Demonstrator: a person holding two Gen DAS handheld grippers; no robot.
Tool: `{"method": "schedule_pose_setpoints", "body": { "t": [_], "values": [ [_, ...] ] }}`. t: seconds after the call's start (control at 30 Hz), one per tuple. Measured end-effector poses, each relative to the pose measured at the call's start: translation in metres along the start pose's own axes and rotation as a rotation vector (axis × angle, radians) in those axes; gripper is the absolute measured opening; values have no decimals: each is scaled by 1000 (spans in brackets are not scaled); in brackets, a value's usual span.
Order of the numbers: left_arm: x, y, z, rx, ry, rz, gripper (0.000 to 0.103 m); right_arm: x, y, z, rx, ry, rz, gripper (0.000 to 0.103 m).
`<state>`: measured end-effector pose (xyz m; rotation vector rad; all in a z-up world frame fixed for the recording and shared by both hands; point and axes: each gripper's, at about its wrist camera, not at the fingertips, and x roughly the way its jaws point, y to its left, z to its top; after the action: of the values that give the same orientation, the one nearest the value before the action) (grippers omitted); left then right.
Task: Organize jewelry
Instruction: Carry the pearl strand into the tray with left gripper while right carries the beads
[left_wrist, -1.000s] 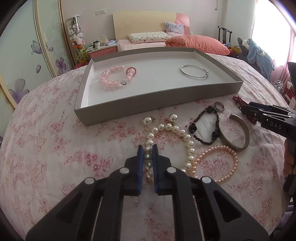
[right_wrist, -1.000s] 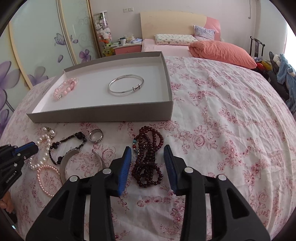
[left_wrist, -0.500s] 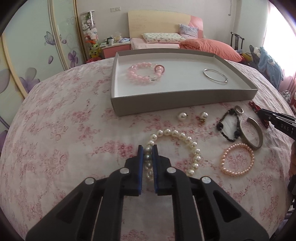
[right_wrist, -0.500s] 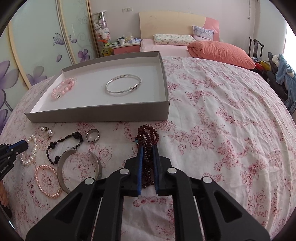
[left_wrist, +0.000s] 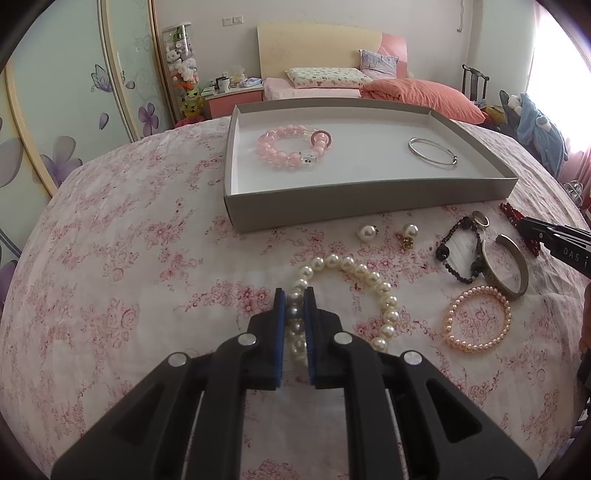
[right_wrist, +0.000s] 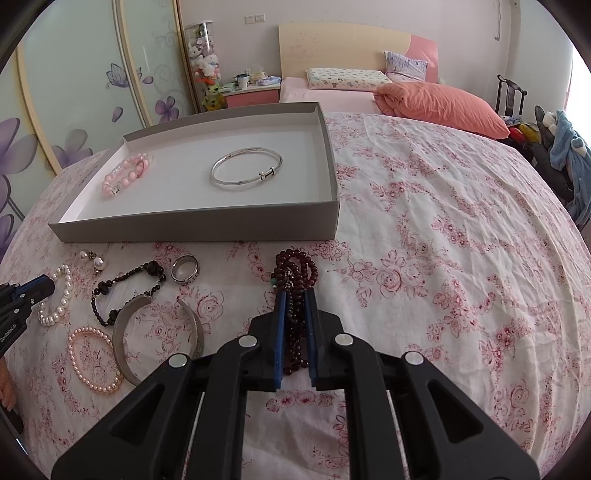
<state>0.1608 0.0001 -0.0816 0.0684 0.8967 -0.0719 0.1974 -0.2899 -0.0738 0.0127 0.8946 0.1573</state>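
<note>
My left gripper is shut on a white pearl bracelet on the floral cloth in front of the grey tray. My right gripper is shut on a dark red bead bracelet in front of the tray's right corner. The tray holds a pink bead bracelet and a thin silver bangle. Loose on the cloth lie two pearl earrings, a black bead bracelet, a ring, a metal cuff and a small pink pearl bracelet.
The round table carries a pink floral cloth. Behind it stand a bed with pillows, a nightstand and a wardrobe with flower-print doors. A chair with clothes is at the far right.
My right gripper closed on the dark red bead bracelet. My left gripper, shut on the pearl bracelet throughout, dragged it left and back from the other pieces.
</note>
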Motion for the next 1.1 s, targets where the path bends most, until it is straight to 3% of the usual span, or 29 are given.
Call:
{"method": "schedule_pose_setpoints", "body": {
  "t": [0.13, 0.23, 0.63, 1.1],
  "values": [
    [-1, 1, -1, -1, -3, -10, 10, -1, -1, 0, 4, -7, 12, 9],
    [-4, 6, 0, -42, -13, -34, 10, -11, 0, -1, 3, -58, 28, 9],
    [-51, 23, 6, -150, -154, -121, 10, -58, 6, 8, 37, -219, 121, 8],
    [-87, 21, 12, -194, -248, -176, 10, -92, 21, 12, 30, -313, 187, 8]
  ]
}}
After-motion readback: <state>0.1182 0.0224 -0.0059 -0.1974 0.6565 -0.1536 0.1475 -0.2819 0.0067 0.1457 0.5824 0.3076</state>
